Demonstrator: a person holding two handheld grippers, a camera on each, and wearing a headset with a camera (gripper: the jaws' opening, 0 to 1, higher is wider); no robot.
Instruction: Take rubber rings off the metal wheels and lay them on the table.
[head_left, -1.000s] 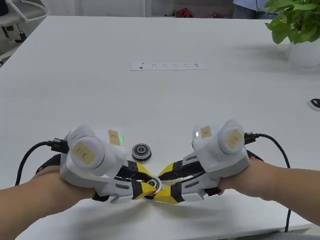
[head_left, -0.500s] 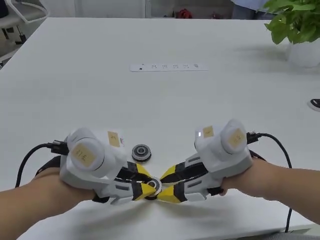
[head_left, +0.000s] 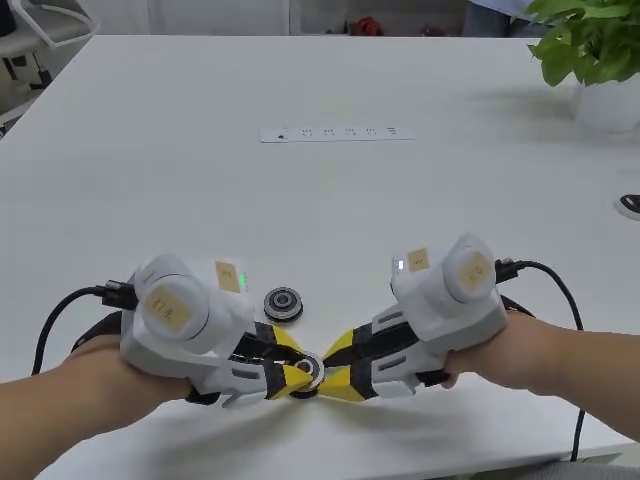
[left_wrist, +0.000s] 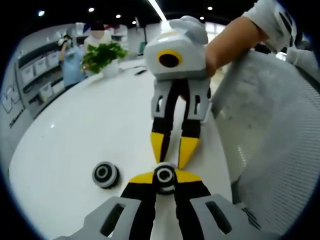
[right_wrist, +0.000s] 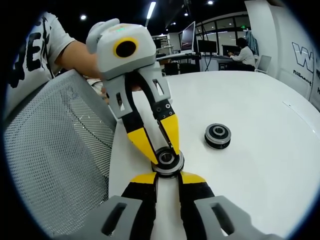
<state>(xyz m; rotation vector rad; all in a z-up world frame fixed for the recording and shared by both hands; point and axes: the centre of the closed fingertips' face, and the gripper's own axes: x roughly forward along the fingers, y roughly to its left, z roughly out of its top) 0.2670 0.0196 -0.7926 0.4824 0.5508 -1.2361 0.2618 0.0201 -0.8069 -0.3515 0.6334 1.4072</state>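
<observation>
Pinching wheel, left gripper meets right gripper's jaws.

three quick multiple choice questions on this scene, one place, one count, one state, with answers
1. Where does the loose black-rimmed round metal wheel lie?
A. on the white table beside the left gripper
B. in a plant pot
C. on the power strip

2. How many wheels show in the head view?
A. one
B. two
C. four

3. How do the two grippers' fingers stand?
A. both pairs wide open in the air
B. both pairs closed on one wheel
C. one pair lying flat

Answers: 1 A, it rests on the tabletop by that gripper. 2 B, the loose one plus the held wheel. 3 B, left and right gripper meet on the held wheel.
</observation>
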